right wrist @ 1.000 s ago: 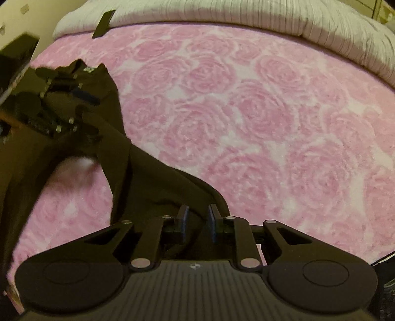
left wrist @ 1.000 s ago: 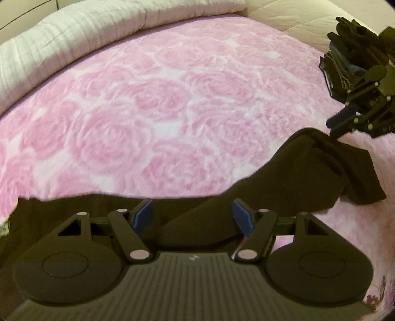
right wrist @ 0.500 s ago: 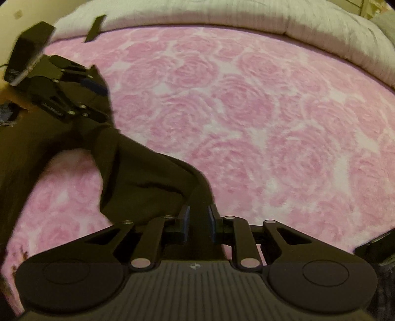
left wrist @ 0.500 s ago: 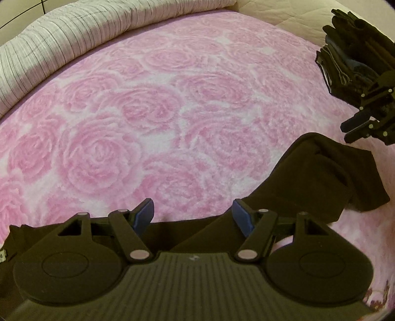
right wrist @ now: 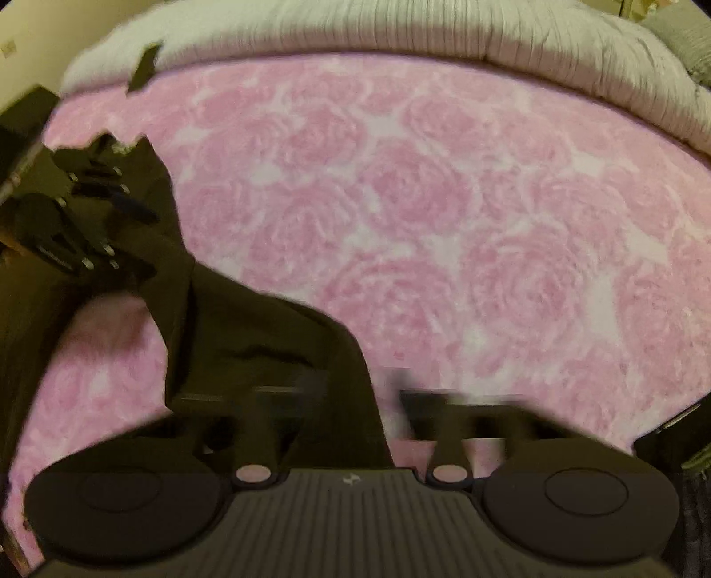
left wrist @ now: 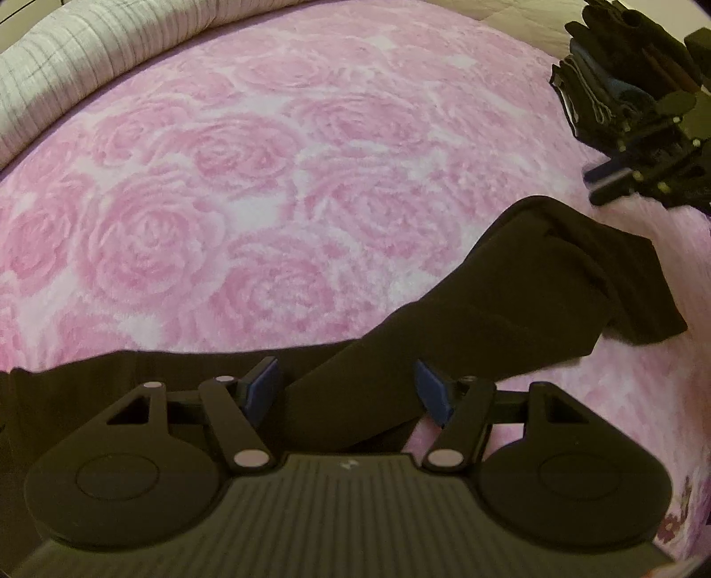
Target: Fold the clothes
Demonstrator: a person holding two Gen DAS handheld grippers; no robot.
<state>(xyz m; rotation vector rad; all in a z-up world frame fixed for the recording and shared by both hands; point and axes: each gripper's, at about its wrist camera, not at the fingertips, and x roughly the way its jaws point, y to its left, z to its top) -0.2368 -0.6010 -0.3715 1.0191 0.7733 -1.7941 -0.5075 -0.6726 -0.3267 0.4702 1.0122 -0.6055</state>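
A dark brown garment [left wrist: 511,302] lies on the pink rose-patterned blanket [left wrist: 266,178], one long part running from under my left gripper to a bunched end at the right. My left gripper [left wrist: 346,391] is open, its blue pads on either side of the cloth. In the right wrist view the same garment [right wrist: 266,338] runs from the left gripper [right wrist: 89,222] at far left to my right gripper [right wrist: 355,387], which is blurred and stands open, the cloth lying by its left finger. The right gripper [left wrist: 640,178] also shows at the far right of the left wrist view.
A white ribbed duvet [right wrist: 400,40] is rolled along the far edge of the blanket [right wrist: 489,222]. A stack of folded dark clothes [left wrist: 622,80] sits at the blanket's right corner behind the right gripper.
My right gripper has opened from shut and let go of the garment end, which now lies on the blanket. My left gripper stays open over the cloth.
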